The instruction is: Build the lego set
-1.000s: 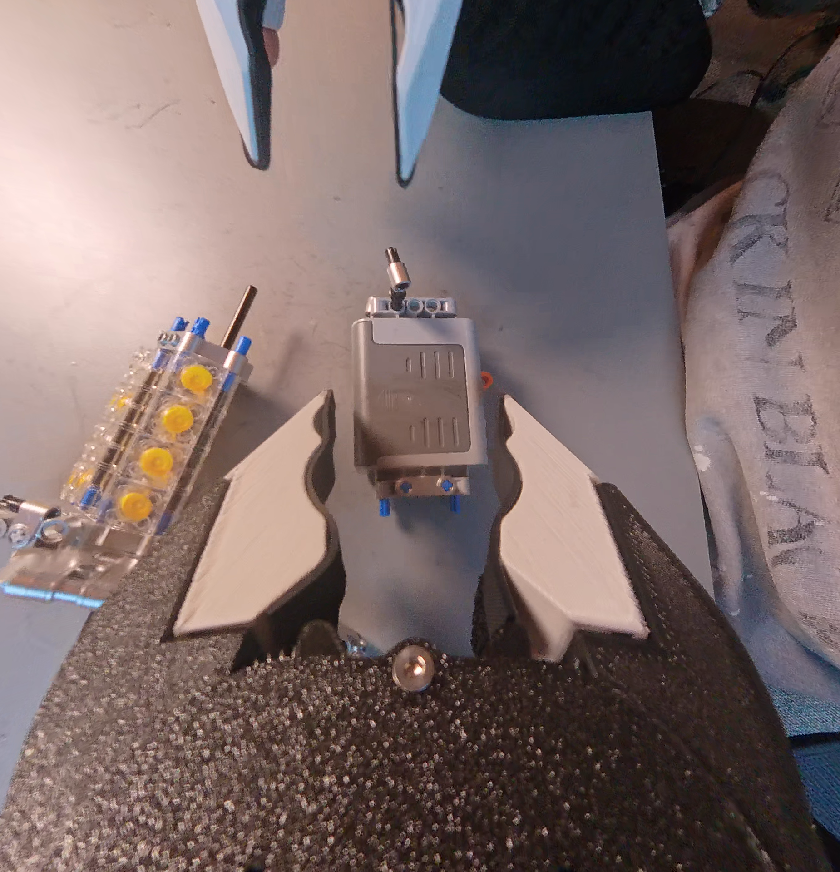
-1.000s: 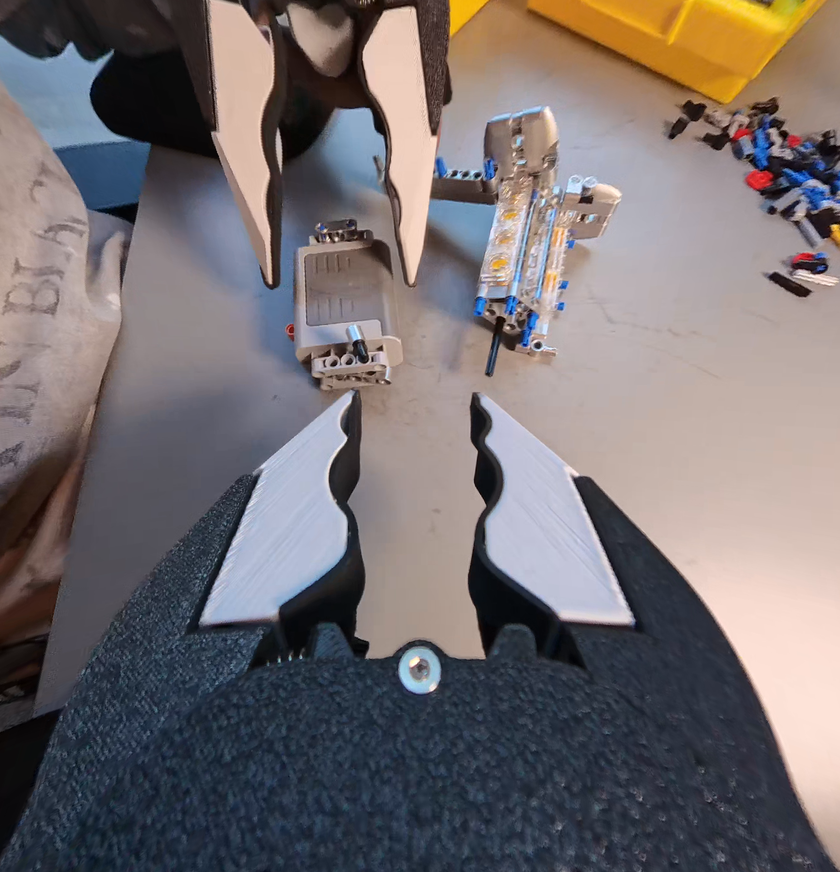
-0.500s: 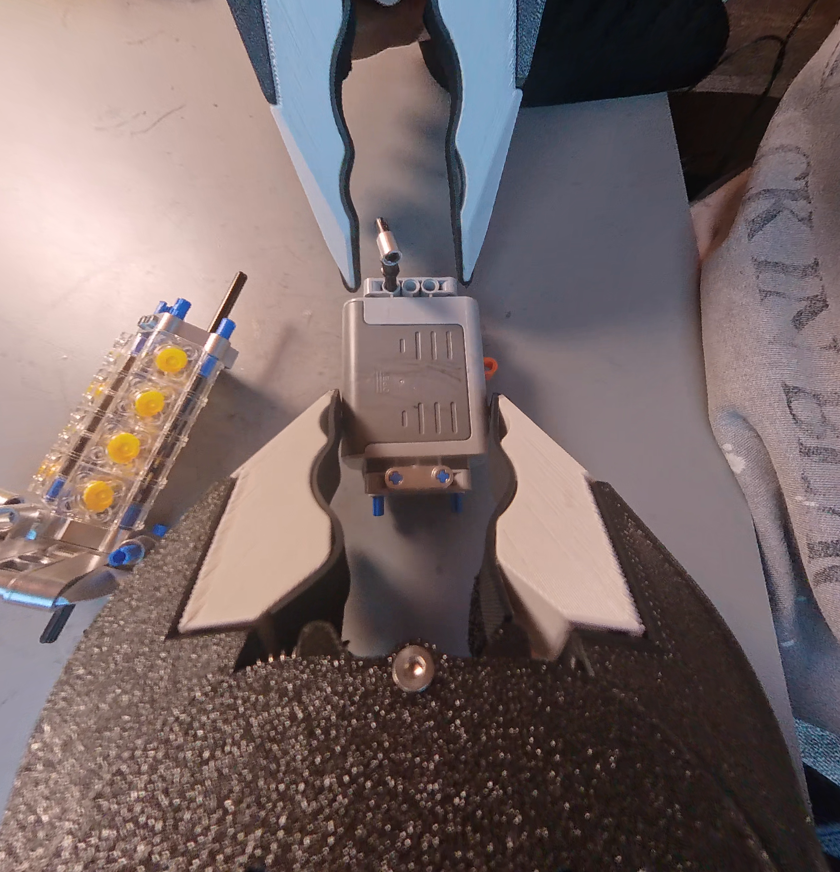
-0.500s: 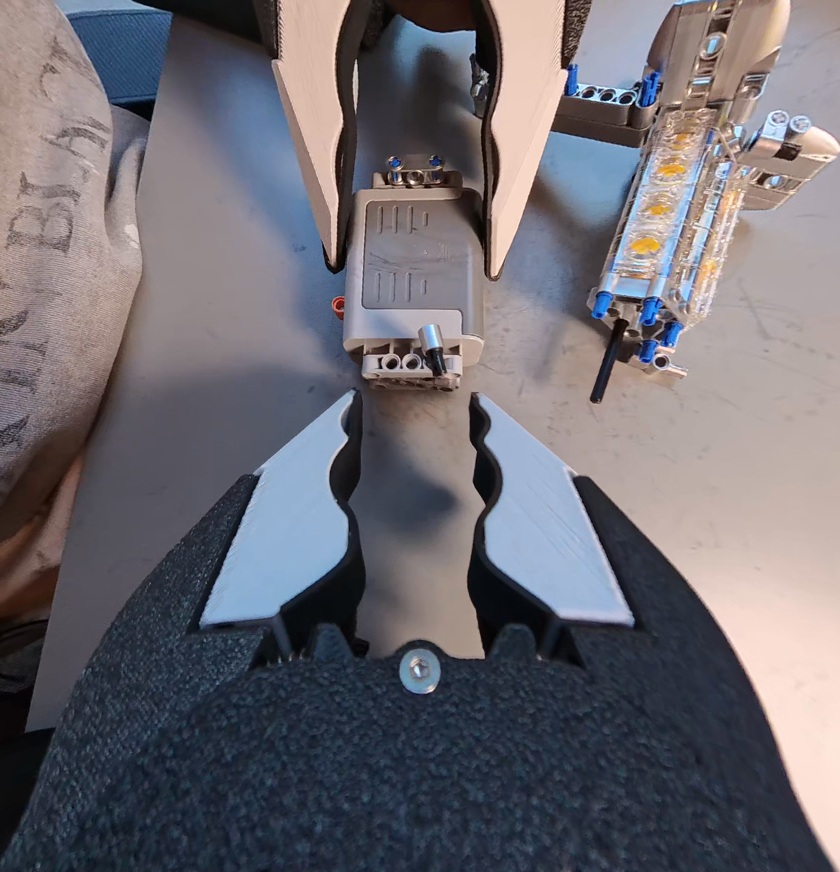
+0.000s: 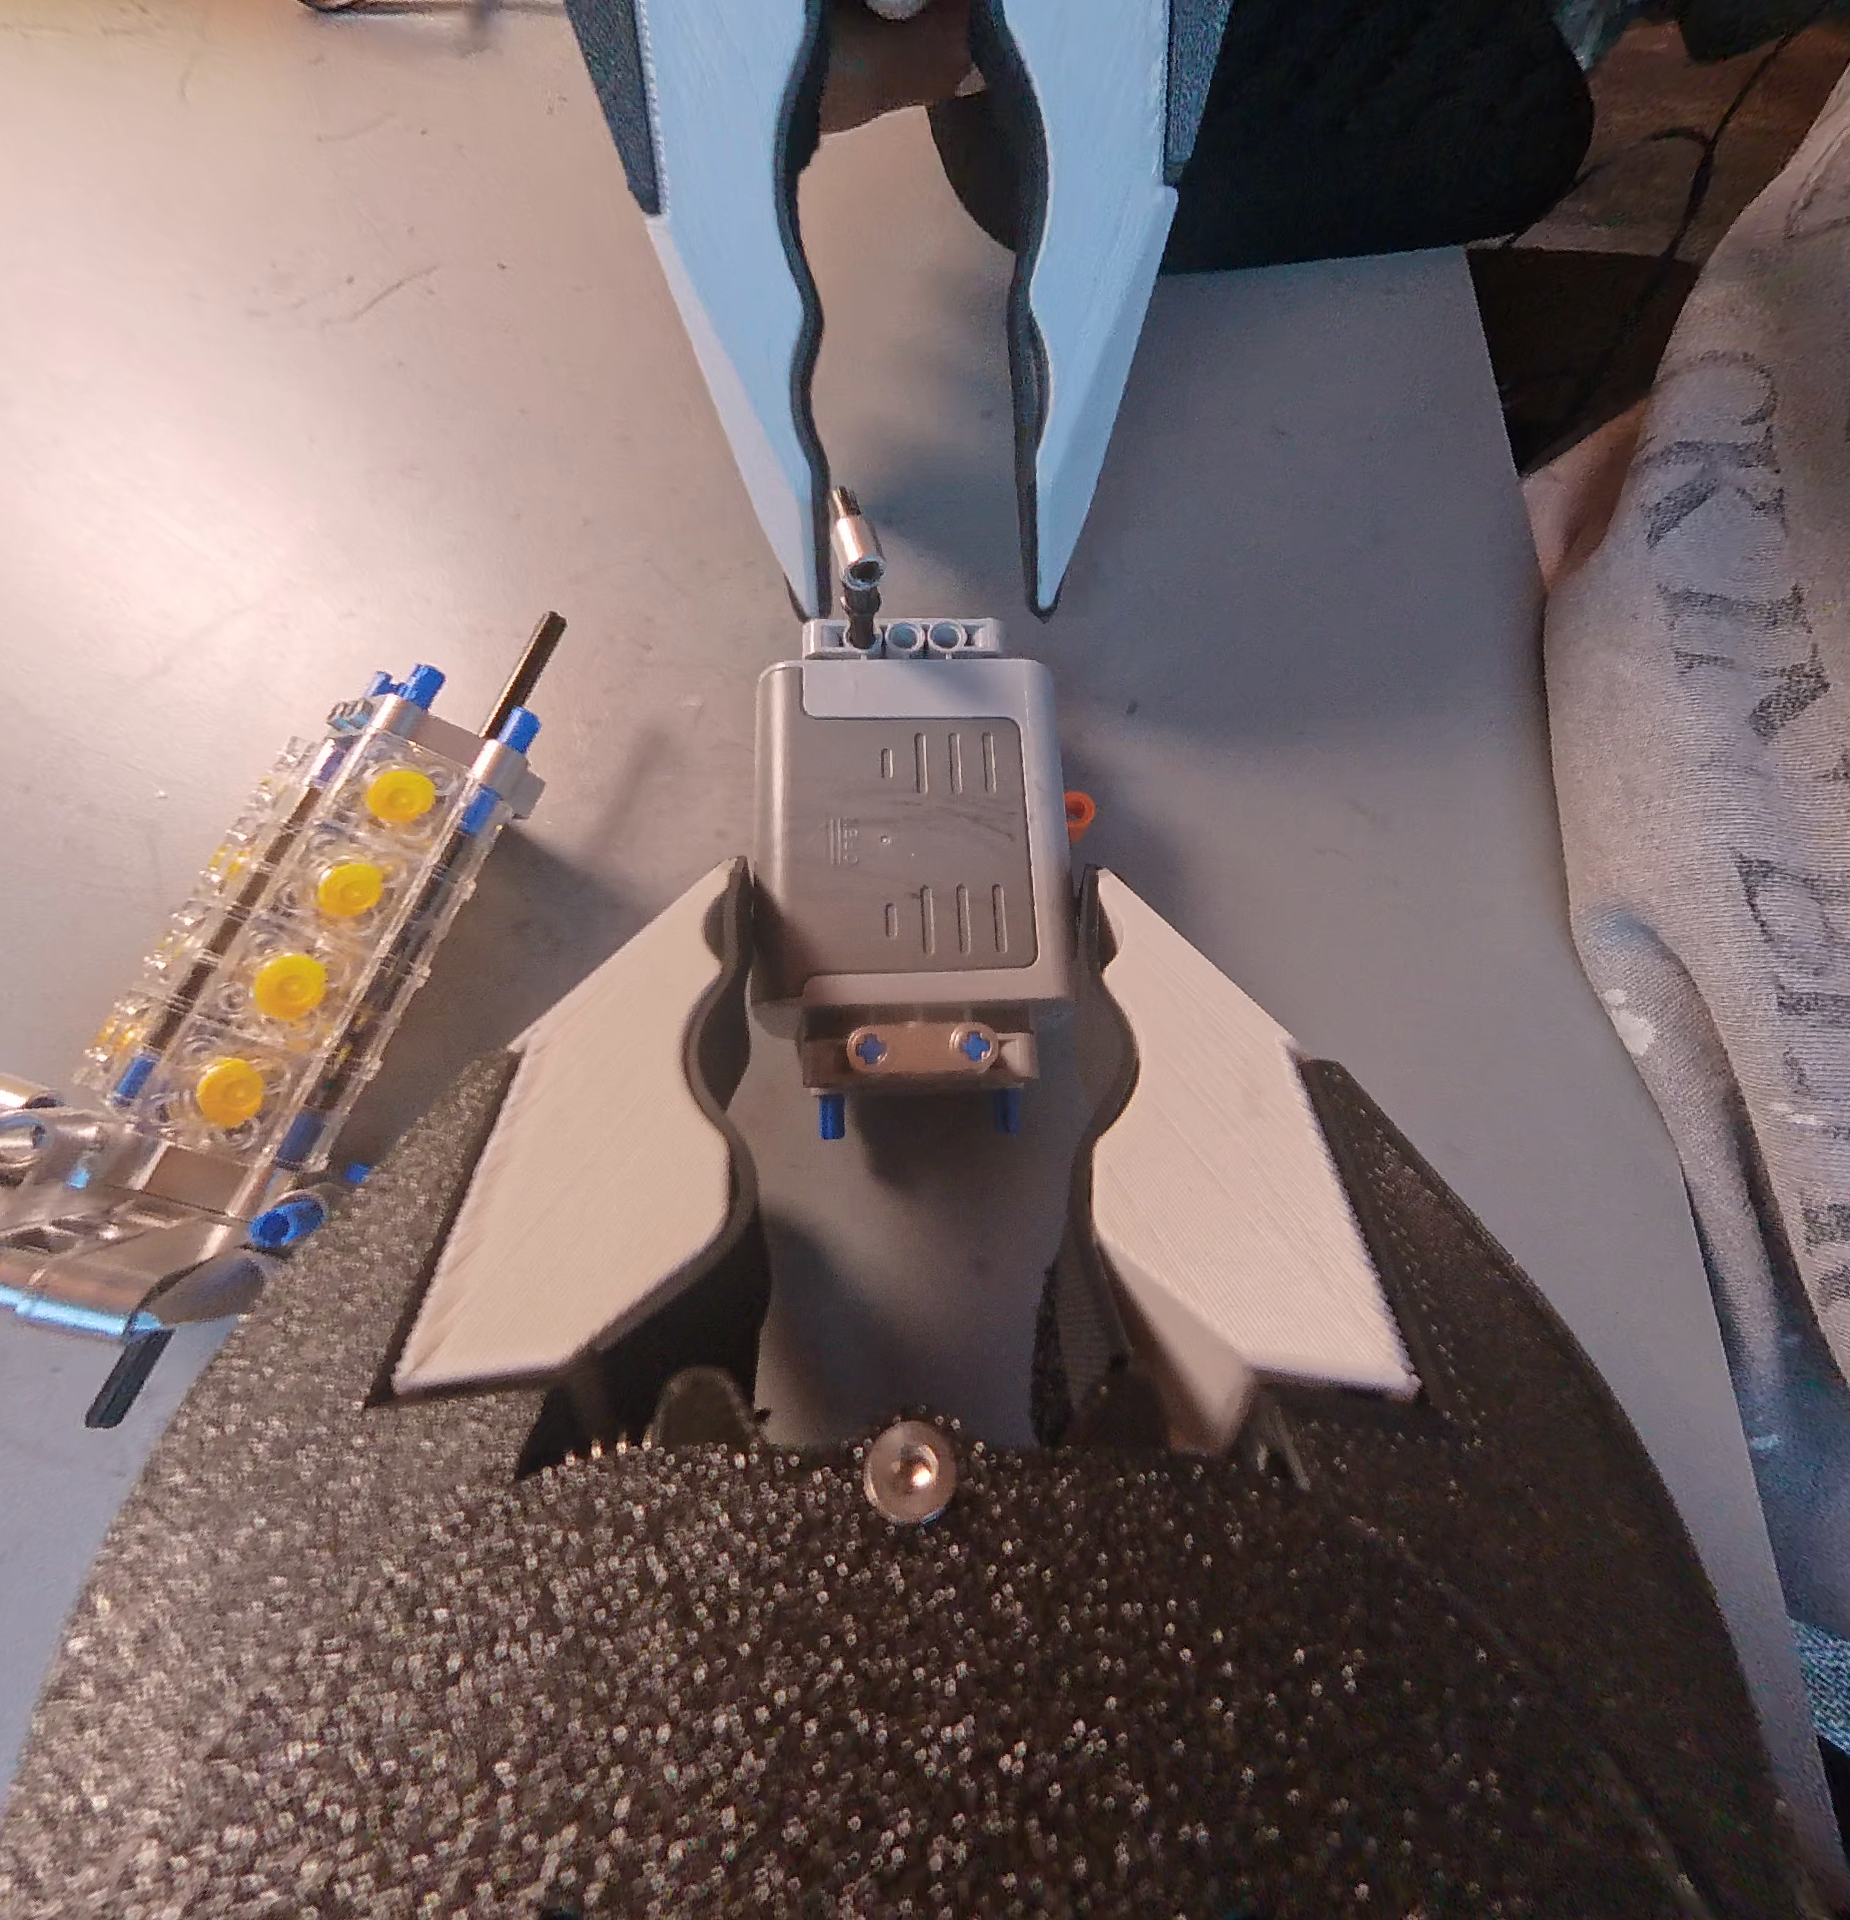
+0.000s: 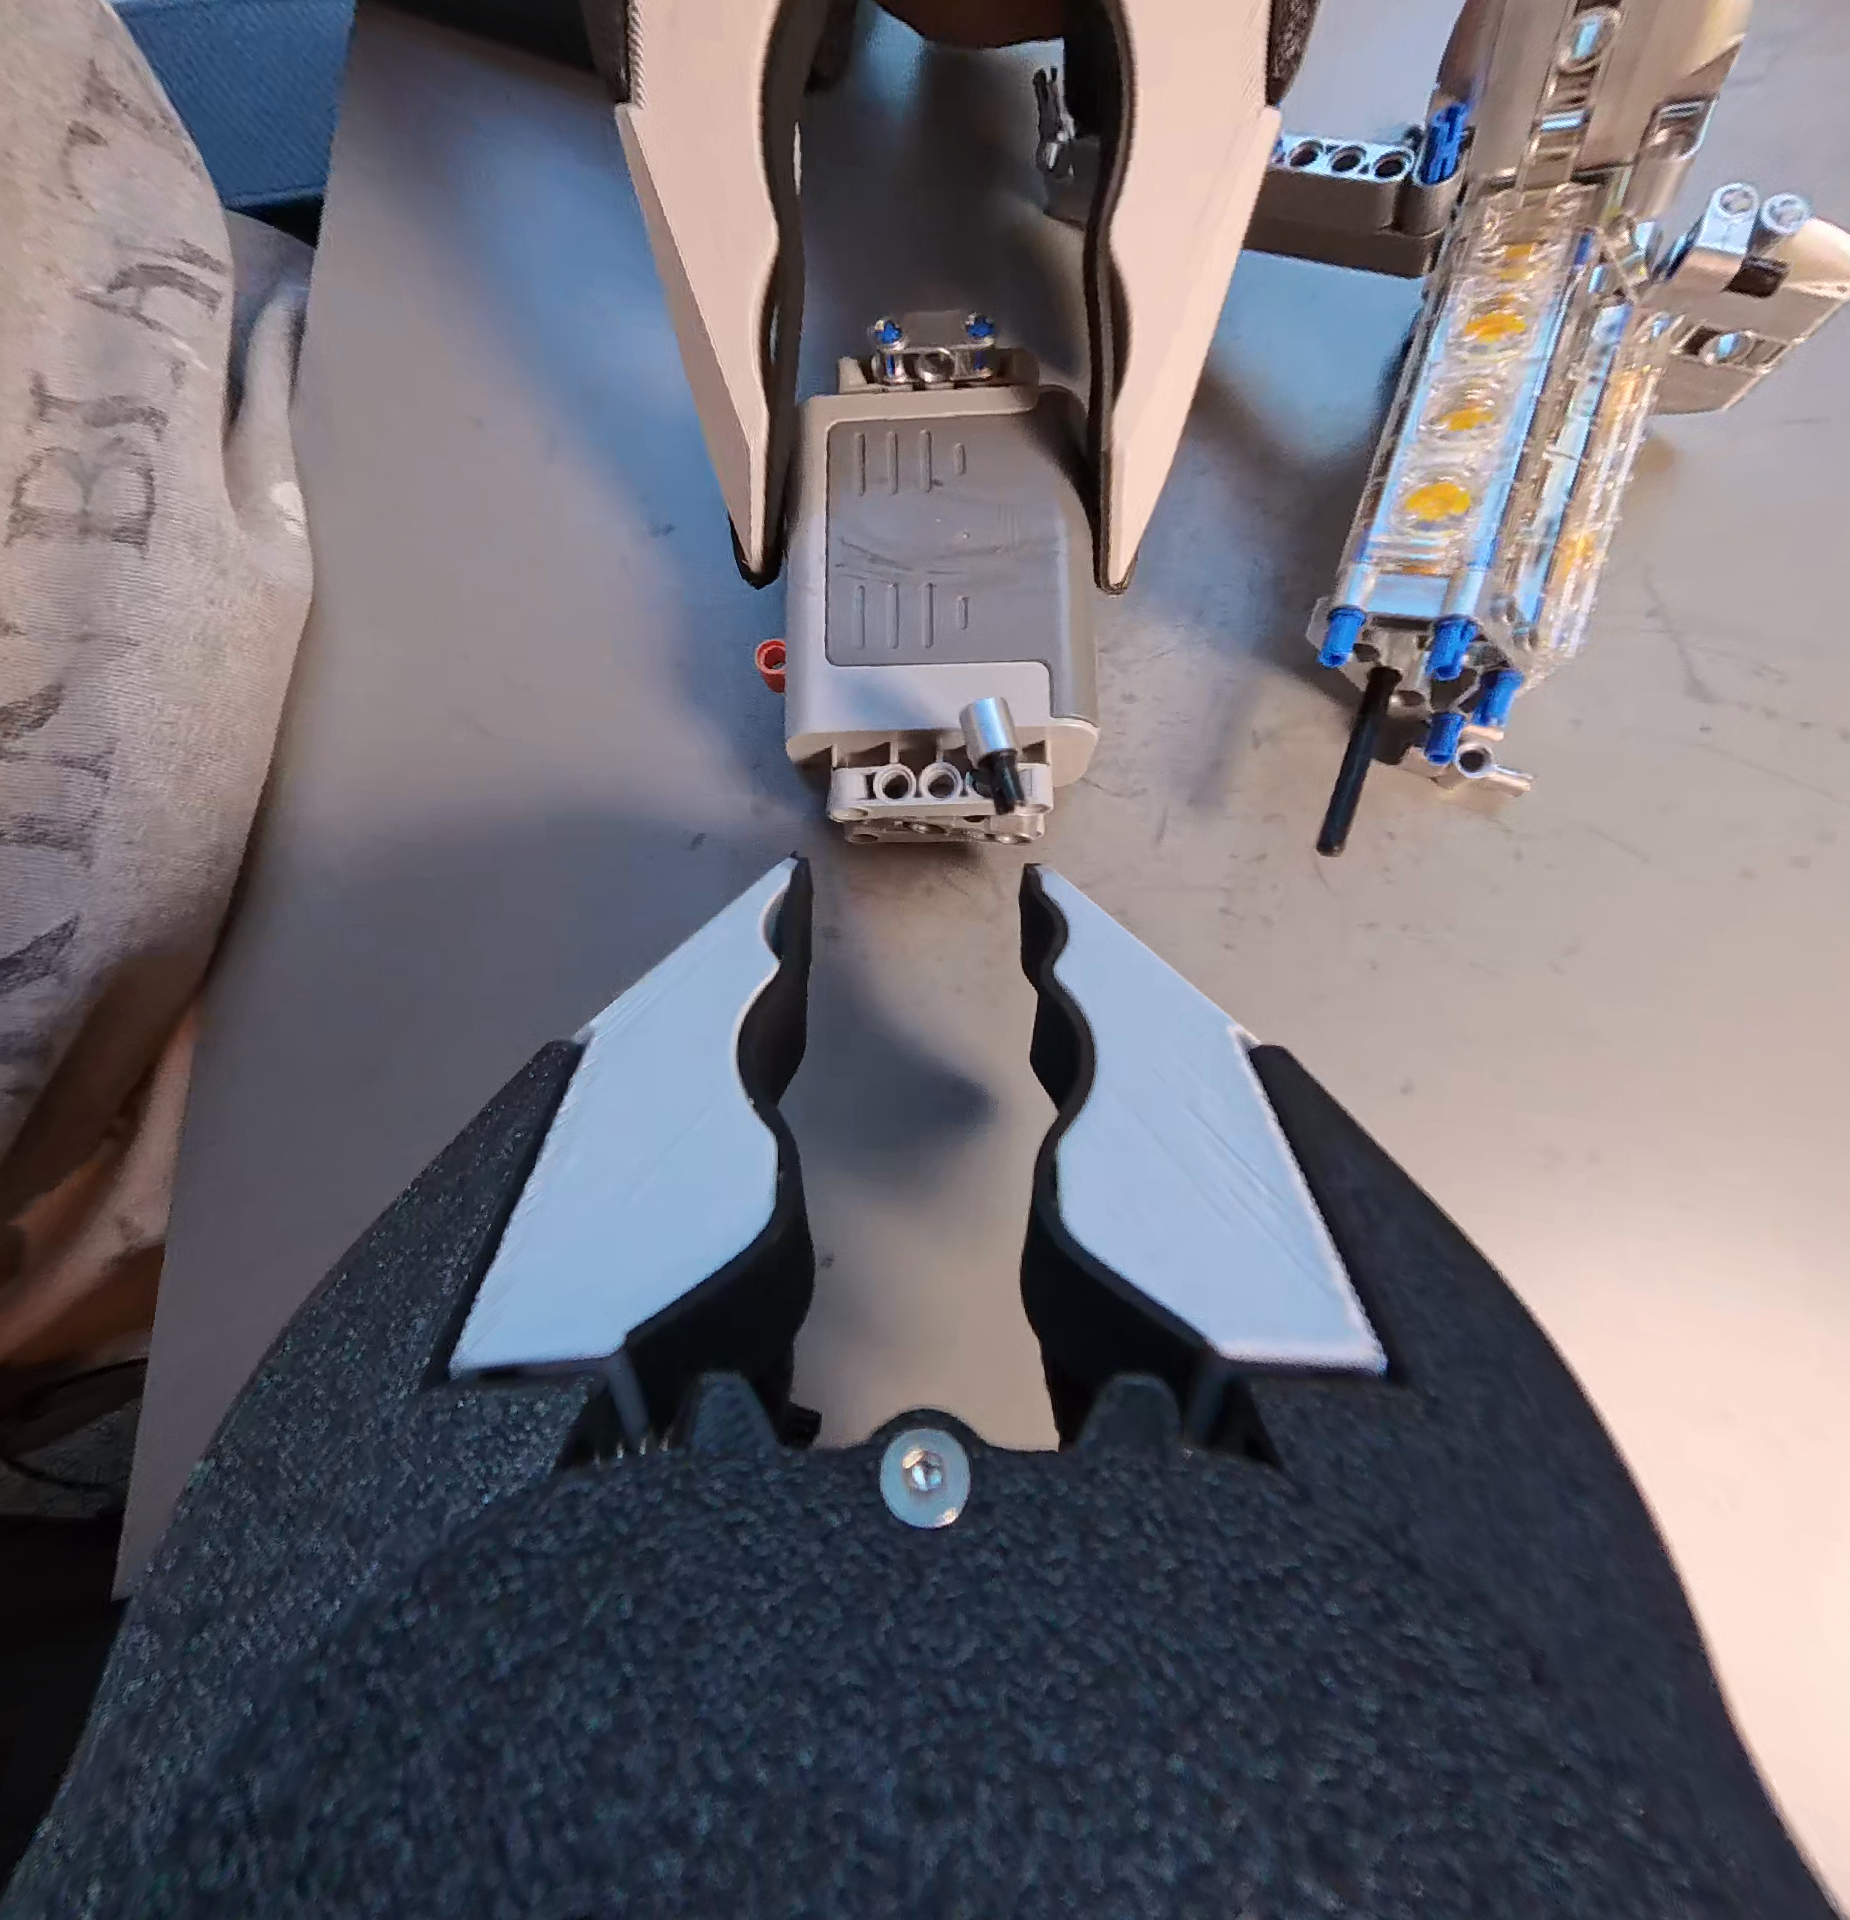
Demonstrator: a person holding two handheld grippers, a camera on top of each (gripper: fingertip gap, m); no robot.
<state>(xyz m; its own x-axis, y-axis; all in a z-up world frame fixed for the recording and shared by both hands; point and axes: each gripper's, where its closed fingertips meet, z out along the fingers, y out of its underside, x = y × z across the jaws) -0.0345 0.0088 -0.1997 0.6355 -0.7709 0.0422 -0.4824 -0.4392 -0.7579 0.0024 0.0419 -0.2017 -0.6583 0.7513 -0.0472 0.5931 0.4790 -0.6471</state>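
Note:
A grey motor box (image 5: 905, 842) lies flat on the grey table (image 5: 277, 364), with a short studded beam at its far end. A black axle with a silver sleeve (image 5: 856, 540) sticks up from that beam. My left gripper (image 5: 916, 888) is shut on the box, its pads against both long sides. The right wrist view shows the box (image 6: 942, 582) held by the left gripper (image 6: 936, 571) from the far side. My right gripper (image 6: 910, 868) is open and empty, its tips just short of the beam and the sleeve (image 6: 988, 727). It faces me in the left wrist view (image 5: 926, 608).
A clear engine block with yellow pistons and blue pins (image 5: 308, 935) lies left of the box, also in the right wrist view (image 6: 1492, 468). A small orange piece (image 5: 1079, 805) sits by the box. A person's grey garment (image 5: 1731, 831) is past the table edge. A grey beam (image 6: 1336, 187) lies farther back. One gripper's finger ends stand about 6 cm off the other's.
My left gripper slid forward around the box and narrowed onto its sides. My right gripper came down and in from farther off, ending close to the beam end.

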